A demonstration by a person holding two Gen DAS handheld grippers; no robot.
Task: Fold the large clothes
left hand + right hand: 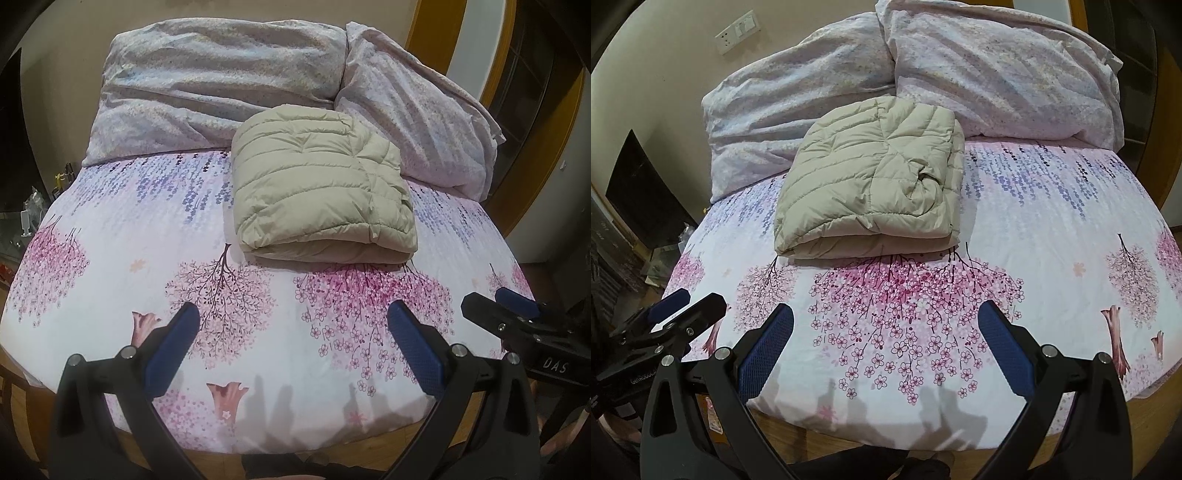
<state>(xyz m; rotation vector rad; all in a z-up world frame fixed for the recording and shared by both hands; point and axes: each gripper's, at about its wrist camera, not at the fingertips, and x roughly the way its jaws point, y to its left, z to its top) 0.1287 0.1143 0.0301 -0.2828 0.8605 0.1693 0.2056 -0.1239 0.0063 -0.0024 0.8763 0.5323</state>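
Note:
A beige quilted down jacket [317, 184] lies folded into a thick rectangle on the floral bed sheet [147, 229], its rounded fold facing me. It also shows in the right wrist view [871, 181]. My left gripper [293, 321] is open and empty, held above the near part of the bed, well short of the jacket. My right gripper [886, 321] is open and empty too, beside the left one. The right gripper also shows in the left wrist view [498, 306], and the left gripper at the left of the right wrist view [690, 302].
A crumpled pale duvet [221, 81] and a pillow [417, 122] lie along the far side of the bed, right behind the jacket. The bed's wooden front edge [960, 450] is just below the grippers. A dark cabinet [642, 192] stands at the left wall.

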